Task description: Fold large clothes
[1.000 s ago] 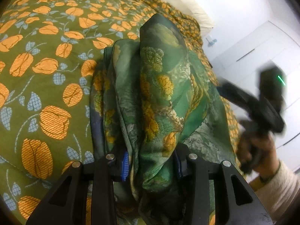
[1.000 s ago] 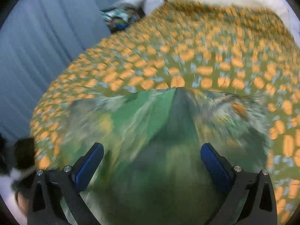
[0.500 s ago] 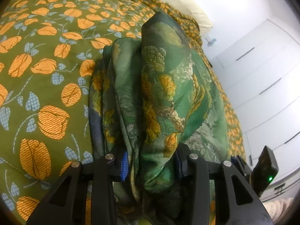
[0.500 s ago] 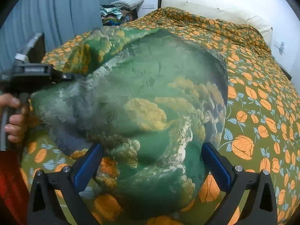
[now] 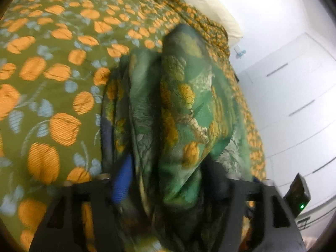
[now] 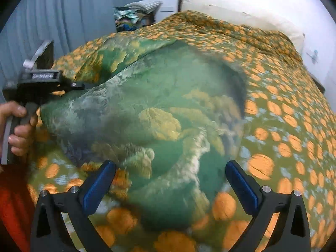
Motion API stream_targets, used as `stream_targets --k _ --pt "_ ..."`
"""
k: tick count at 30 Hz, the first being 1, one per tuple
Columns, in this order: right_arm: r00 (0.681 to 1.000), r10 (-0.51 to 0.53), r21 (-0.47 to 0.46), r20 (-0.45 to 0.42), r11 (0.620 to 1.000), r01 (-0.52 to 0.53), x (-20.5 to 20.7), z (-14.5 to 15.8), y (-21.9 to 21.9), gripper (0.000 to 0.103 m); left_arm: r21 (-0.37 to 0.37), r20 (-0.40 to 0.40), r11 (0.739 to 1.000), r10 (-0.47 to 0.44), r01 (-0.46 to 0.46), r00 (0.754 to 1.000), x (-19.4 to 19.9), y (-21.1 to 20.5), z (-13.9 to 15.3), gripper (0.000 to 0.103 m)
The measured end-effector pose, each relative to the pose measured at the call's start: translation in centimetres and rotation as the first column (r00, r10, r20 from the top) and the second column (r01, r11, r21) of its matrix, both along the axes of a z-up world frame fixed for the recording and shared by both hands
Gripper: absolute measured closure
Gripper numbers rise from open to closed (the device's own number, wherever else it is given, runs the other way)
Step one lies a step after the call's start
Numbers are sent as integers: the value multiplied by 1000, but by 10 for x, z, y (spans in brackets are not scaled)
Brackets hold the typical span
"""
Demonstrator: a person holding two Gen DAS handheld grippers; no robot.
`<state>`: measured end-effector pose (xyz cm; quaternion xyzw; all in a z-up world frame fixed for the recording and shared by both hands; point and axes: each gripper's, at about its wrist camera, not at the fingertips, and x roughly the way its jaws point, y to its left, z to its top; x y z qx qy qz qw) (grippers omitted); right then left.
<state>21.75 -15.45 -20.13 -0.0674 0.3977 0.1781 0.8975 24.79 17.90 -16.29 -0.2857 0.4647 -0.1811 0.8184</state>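
A large green garment (image 6: pixel 159 109) with a yellow floral print lies in a thick folded bundle on the bed. In the left wrist view it (image 5: pixel 180 109) runs away from me in bunched layers. My left gripper (image 5: pixel 168 180) is shut on the bundle's near edge; the fabric fills the gap between the blue pads (image 5: pixel 122 178). In the right wrist view that gripper (image 6: pixel 77 85) is at the left, gripping the bundle's left end. My right gripper (image 6: pixel 170 180) is open and empty, its blue pads (image 6: pixel 241 184) wide apart just above the garment's near edge.
The bed (image 5: pixel 46 67) has an olive cover with orange fruit print. A white pillow (image 6: pixel 241 14) lies at the head. Grey curtains (image 6: pixel 52 21) hang at the left and a pile of clothes (image 6: pixel 134 14) sits behind the bed. White wardrobe doors (image 5: pixel 294 96) stand right.
My right gripper swung from above the garment down to its near edge and stays open. My left gripper keeps its hold and has shifted slightly; the view is blurred by motion.
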Motion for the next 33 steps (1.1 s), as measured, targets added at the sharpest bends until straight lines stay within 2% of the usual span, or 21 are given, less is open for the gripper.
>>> stream_targets --k 1,3,5,8,10,11,12,14,15,18,20,22,24,27,30,33 --pt "999 -37 -11 7 999 37 -6 11 -8 0 74 2 996 51 -51 999 -9 4 13 1" --pt "996 -82 -32 23 996 82 -16 26 -20 0 126 32 989 68 -72 997 -21 8 28 1" --pt "992 -122 -69 27 990 124 -24 36 -31 0 140 44 988 58 -63 997 -32 11 41 1" --pt "982 -186 -123 13 975 186 -32 39 -42 0 267 74 958 88 -105 993 -48 9 60 1" --pt "978 -207 -132 4 970 206 -34 40 -46 0 386 102 913 105 -137 989 -57 4 69 1" --pt "976 -217 -137 0 967 215 -36 40 -49 0 476 128 864 116 -163 985 -63 -3 75 1" --pt "975 -224 -139 -4 965 221 -34 39 -52 0 522 146 835 117 -177 982 -67 -4 78 1" --pt "969 -246 -160 -10 957 241 -34 37 -55 0 628 195 750 107 -208 975 -76 -17 85 1" --pt "968 -249 -167 -12 955 243 -34 37 -56 0 652 210 728 97 -214 973 -81 -22 88 1" --pt "969 -248 -160 -3 956 244 -37 40 -62 0 671 224 711 79 -212 971 -84 -28 93 1" --pt "967 -255 -161 3 954 252 -40 41 -65 0 664 226 717 80 -213 971 -85 -31 96 1" --pt "965 -262 -168 11 951 260 -44 42 -70 0 640 217 735 103 -221 971 -84 -30 99 1" --pt "962 -271 -177 19 946 270 -46 43 -73 0 632 204 735 150 -247 967 -81 -31 99 1" --pt "958 -284 -179 30 942 285 -49 45 -80 0 663 203 697 185 -274 962 -80 -34 101 1" --pt "954 -299 -165 28 940 300 -50 47 -88 0 701 204 661 173 -267 963 -82 -39 101 1" --pt "950 -311 -168 30 935 312 -51 46 -92 0 724 193 647 138 -236 971 -85 -46 99 1"
